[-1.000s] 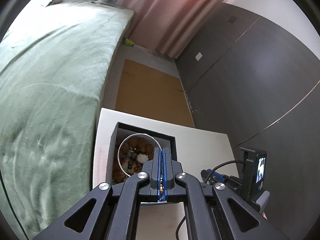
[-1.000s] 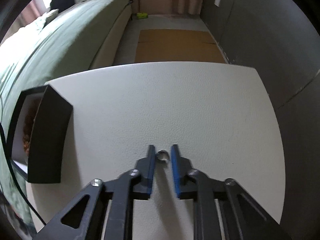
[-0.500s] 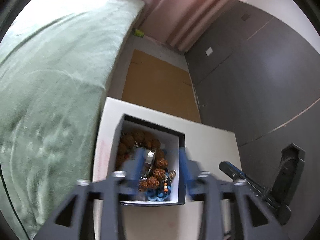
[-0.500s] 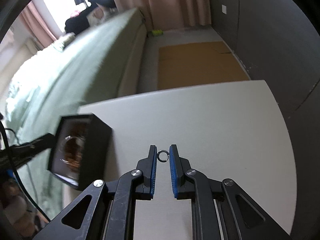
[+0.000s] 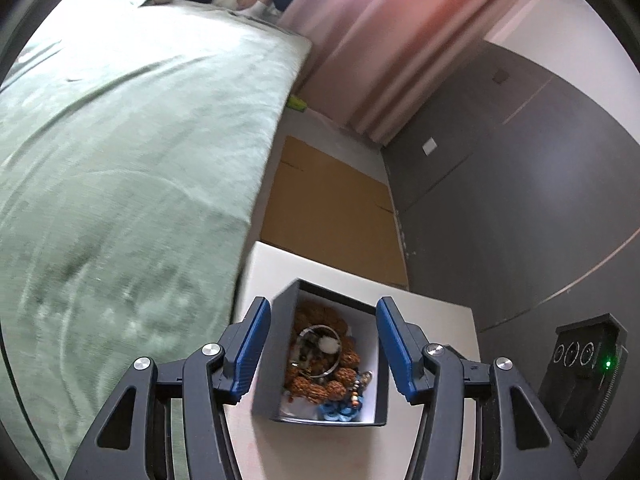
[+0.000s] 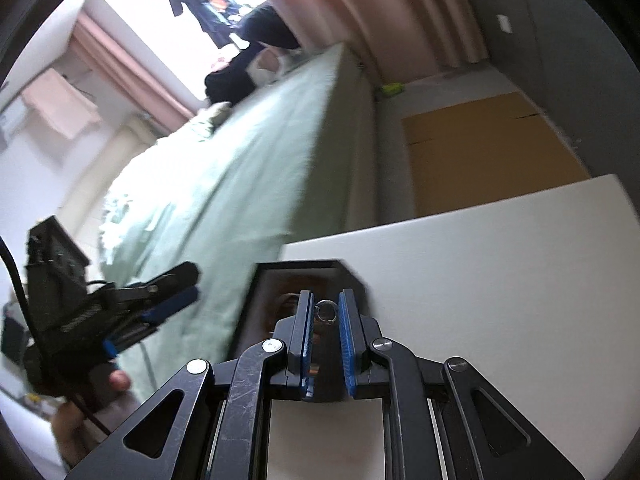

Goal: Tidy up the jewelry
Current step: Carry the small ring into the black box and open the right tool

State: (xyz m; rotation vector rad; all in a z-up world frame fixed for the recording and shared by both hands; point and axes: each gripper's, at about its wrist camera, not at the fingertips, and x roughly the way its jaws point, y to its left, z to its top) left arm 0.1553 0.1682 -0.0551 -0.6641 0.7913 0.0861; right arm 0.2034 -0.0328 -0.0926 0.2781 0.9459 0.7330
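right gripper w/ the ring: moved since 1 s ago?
Yes. The right gripper, shut on the ring, has travelled left across the white table and now sits over the black box.

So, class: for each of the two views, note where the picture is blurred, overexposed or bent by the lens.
Left wrist view: the bed smears near the table edge; the box with its beads is fairly sharp; straight wall lines bow. Right wrist view: the window is blown out white, the left gripper and box are motion-blurred, the ring stays crisp.

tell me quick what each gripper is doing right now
Left gripper: open, empty, above the jewelry box.
Right gripper: shut on a small ring.
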